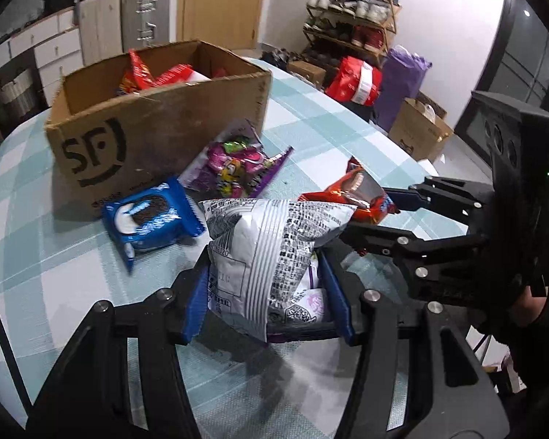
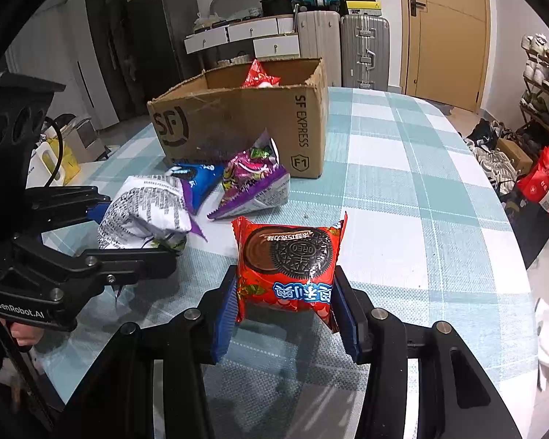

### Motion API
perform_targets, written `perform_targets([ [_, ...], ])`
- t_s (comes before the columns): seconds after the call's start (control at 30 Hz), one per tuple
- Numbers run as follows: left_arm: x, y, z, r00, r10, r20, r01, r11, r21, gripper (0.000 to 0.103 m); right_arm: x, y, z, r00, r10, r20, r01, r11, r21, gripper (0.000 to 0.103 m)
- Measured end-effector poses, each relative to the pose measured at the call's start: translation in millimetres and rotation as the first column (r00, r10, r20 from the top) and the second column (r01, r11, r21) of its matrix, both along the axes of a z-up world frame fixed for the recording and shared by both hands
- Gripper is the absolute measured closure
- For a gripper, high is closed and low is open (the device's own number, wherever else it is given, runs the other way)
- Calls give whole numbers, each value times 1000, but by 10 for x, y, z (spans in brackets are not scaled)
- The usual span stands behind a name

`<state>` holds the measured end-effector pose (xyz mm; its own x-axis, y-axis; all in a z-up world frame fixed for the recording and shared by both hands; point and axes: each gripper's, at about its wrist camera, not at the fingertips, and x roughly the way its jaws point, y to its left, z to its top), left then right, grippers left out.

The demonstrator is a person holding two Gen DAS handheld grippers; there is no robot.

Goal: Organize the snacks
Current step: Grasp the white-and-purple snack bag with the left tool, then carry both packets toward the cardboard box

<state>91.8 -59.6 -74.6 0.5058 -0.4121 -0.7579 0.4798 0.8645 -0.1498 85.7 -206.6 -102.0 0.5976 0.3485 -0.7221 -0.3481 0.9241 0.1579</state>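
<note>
Beyond both claws, toward the far side of the table [image 2: 402,183], stands the box [image 2: 245,124], open at the top with several red packets already showing inside; this is judged the destination for both held items. Left claw [image 1: 263,285] is closed on the white bag [image 1: 267,248], blue pads pressing its lower sides; the bag stands nearly upright, long axis running up and away from the claw, top seam toward the box. Right claw [image 2: 285,311] is closed on the red Oreo pack [image 2: 289,259], gripped across its lower corners, face up toward the camera, long axis pointing ahead to the box. Between the claws and the box, on the table, lie the blue Oreo pack [image 1: 153,216] and the purple candy bag [image 1: 234,161], both close against the box's near wall. Judged from both views, the left claw is somewhat nearer the box front; the right claw faces its near corner. Either carry needs to rise over the near wall and the loose packs before release.
</note>
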Motion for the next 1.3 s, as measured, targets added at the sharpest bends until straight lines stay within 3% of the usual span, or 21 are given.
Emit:
perform_targets([
  [0.33,-158,274,317,998,26,58,-23,998,-63,50,-22,48,251,999,16,48,-18,999,33,55],
  [0.77,-224,677,930,982,119,146,-100,986,-131,50,156,167,788,991,64,115,-80,987,142,55],
  [1.3,258,841,1534,968,189,167,-170,978,-123,50,604,372,1459,973,116,200,-150,974,168,55],
])
